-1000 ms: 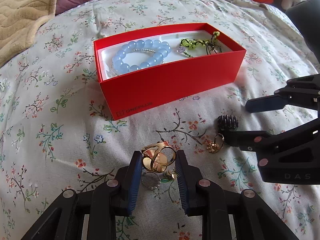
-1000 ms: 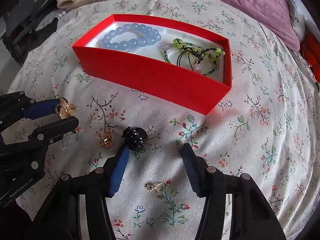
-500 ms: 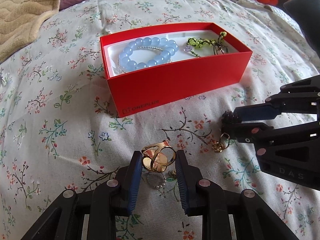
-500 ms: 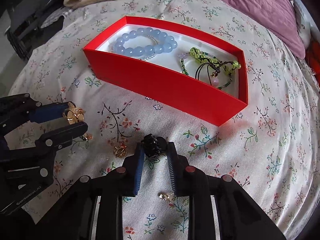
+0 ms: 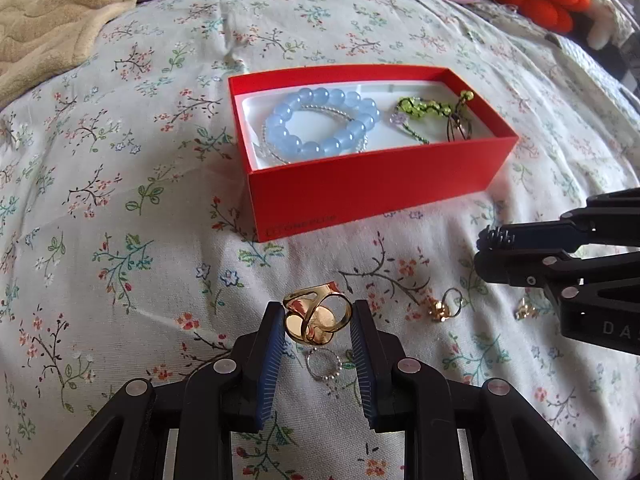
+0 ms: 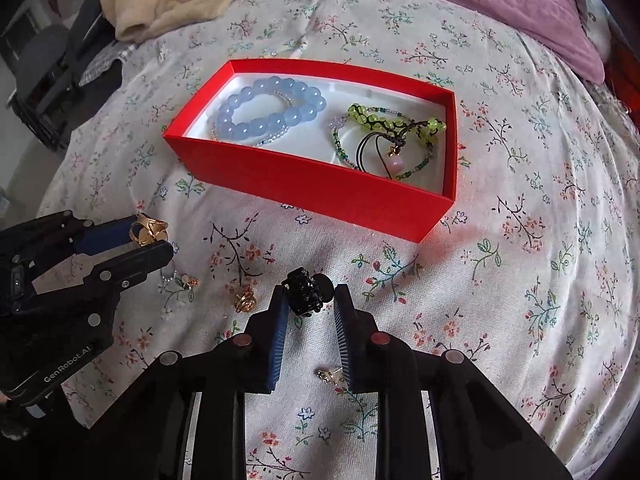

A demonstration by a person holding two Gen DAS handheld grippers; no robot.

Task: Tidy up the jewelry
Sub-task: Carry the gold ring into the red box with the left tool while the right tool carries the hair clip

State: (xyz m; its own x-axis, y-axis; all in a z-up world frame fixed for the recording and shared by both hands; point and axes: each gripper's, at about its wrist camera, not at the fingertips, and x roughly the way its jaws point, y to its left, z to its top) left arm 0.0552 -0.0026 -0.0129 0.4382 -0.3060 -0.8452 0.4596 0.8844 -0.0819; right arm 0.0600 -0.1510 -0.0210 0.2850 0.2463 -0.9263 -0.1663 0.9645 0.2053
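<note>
2 grippers are held above a floral bedspread, the largest thing in view, on which an open red box is set. Inside the box a blue bead bracelet is laid toward one end and a green beaded bracelet with dark cords toward the other, so that much of the sorting can be judged as done. The left gripper is closed to a narrow gap on a gold ring, which is pinched between the blue pads and carried clear of the cloth, in front of the box and well apart from it. The right gripper is likewise closed to a narrow gap on a black hair claw, held at the fingertips just short of the box's near wall. Both pieces are judged to be on the way to the box but not yet over it. Left on the bedspread are 4 smaller pieces: a thin silver beaded ring under the left gripper, a gold ring with a knot-like top between the grippers, and 2 small gold earrings, 1 of which is seen beneath the right gripper's fingers. Roughly half of the jewelry is therefore judged as stowed or in hand, with these small items remaining.
</note>
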